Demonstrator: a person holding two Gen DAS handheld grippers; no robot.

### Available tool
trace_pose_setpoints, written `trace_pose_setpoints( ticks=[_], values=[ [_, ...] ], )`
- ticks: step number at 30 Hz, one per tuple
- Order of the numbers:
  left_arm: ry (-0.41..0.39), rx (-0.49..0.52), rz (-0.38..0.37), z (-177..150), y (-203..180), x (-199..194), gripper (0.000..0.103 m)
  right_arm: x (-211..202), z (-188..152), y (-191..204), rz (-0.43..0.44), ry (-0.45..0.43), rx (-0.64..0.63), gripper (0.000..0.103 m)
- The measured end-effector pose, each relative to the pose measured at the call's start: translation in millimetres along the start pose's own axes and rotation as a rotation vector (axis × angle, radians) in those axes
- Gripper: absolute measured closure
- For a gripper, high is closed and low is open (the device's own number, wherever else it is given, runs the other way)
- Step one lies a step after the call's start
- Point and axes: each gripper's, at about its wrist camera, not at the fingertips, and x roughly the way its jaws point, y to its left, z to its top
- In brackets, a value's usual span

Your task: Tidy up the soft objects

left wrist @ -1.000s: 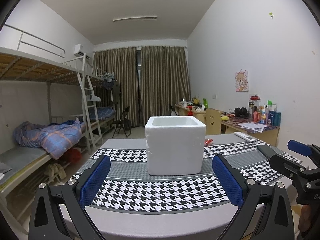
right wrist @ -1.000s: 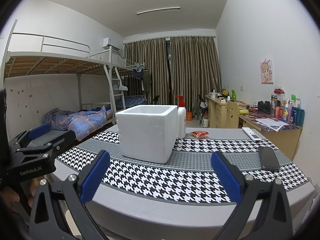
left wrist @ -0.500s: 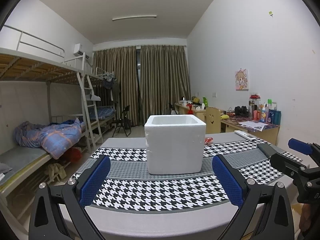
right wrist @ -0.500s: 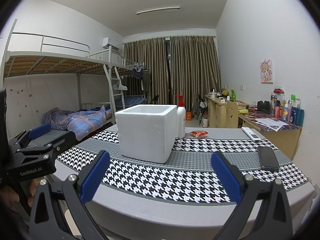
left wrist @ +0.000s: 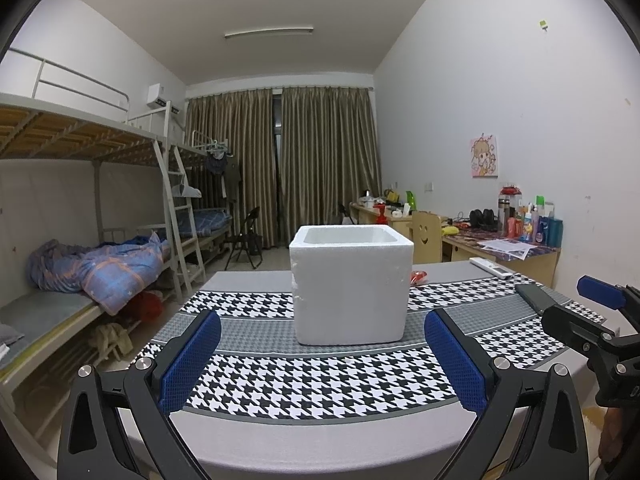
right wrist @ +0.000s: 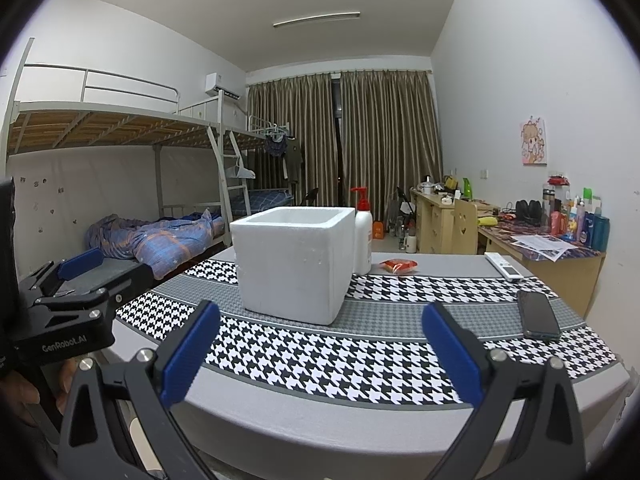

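A white foam box [left wrist: 351,286] stands open-topped in the middle of a table with a houndstooth cloth [left wrist: 312,380]; it also shows in the right wrist view [right wrist: 294,262]. A small red soft packet [right wrist: 398,266] lies behind the box, partly hidden in the left wrist view [left wrist: 418,279]. My left gripper [left wrist: 322,360] is open and empty, near the table's front edge, in front of the box. My right gripper [right wrist: 320,354] is open and empty, to the box's right front. The inside of the box is hidden.
A white pump bottle [right wrist: 363,238] stands right behind the box. A black phone [right wrist: 538,315] and a white remote [right wrist: 503,266] lie at the table's right. A bunk bed [left wrist: 80,240] is on the left, cluttered desks [right wrist: 540,240] on the right.
Both views have shifted only slightly; the box sits a touch higher in the left wrist view. Both grippers stay open and empty.
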Motion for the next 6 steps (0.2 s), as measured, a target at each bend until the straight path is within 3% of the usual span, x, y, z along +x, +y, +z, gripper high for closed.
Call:
trace_pose_setpoints(
  ticks=[6],
  values=[
    [-0.007, -0.013, 0.001, 0.7, 3.0, -0.2, 0.001, 0.1, 0.1, 0.5, 0.002, -0.001, -0.001, 0.001]
  ],
)
